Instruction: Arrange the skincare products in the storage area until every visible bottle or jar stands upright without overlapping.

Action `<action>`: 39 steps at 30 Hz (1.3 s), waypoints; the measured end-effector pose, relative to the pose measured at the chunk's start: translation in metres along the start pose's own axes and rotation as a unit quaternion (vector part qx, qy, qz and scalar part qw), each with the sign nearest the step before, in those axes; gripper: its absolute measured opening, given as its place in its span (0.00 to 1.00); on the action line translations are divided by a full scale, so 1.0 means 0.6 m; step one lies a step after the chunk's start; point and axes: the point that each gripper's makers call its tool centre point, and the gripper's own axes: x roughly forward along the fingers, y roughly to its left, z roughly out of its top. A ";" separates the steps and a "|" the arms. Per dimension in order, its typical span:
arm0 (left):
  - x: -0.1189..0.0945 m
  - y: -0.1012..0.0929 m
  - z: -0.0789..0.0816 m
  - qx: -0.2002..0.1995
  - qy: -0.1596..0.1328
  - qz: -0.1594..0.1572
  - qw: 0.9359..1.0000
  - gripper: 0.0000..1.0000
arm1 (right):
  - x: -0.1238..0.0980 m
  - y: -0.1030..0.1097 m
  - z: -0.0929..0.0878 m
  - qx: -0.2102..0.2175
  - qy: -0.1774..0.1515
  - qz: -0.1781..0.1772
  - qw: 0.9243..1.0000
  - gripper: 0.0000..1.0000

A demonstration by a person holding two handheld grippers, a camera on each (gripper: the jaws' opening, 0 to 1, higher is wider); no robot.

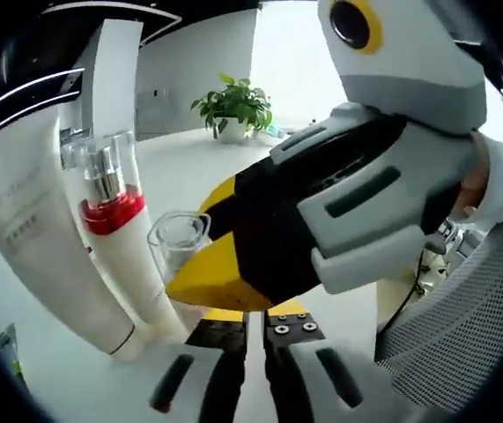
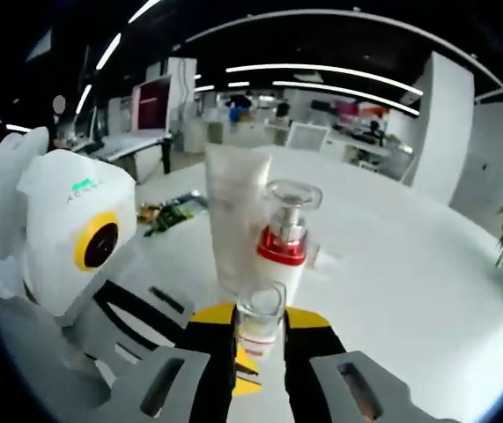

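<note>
— Where have the skincare things got to?

— They're grouped on the round white table (image 2: pixel 410 256). In the right gripper view a tall white tube (image 2: pixel 233 220) stands upright, and just in front of it a white pump bottle (image 2: pixel 284 251) with a red collar and a clear cap. Nearest the camera is a small clear-capped bottle (image 2: pixel 260 324), also upright.

— And the right gripper?

— The right gripper (image 2: pixel 260 348) has its yellow-tipped jaws either side of that small bottle, pinching it near the base.

— What does the other camera see?

— In the left gripper view the white tube (image 1: pixel 44 238) and the pump bottle (image 1: pixel 119 238) lean across the left of the frame, touching side by side, though that view is tilted. The small bottle (image 1: pixel 179 242) sits just beside them, with the right gripper (image 1: pixel 200 273) reaching in from the right and closing around it. A person's hand (image 1: pixel 473 189) in a white sleeve holds that gripper.

— And the left gripper (image 1: pixel 253 339) itself?

— Its jaws are pressed together with a thin slit between them, holding nothing, low under the other gripper.

— Anything else about?

— A potted plant (image 1: pixel 232 107) stands at the far edge of the table.
</note>
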 end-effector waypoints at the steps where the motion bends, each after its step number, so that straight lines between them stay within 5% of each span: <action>1: 0.002 0.002 -0.003 -0.002 0.002 0.002 1.000 0.03 | 0.000 -0.001 0.000 -0.001 0.000 -0.001 1.000 0.12; 5: -0.002 0.012 -0.013 -0.008 0.014 0.011 1.000 0.03 | 0.000 -0.001 -0.004 0.000 0.004 0.000 1.000 0.17; 39: -0.007 0.030 -0.037 -0.010 0.040 0.032 0.999 0.04 | 0.018 0.009 -0.041 0.017 0.036 0.023 0.999 0.12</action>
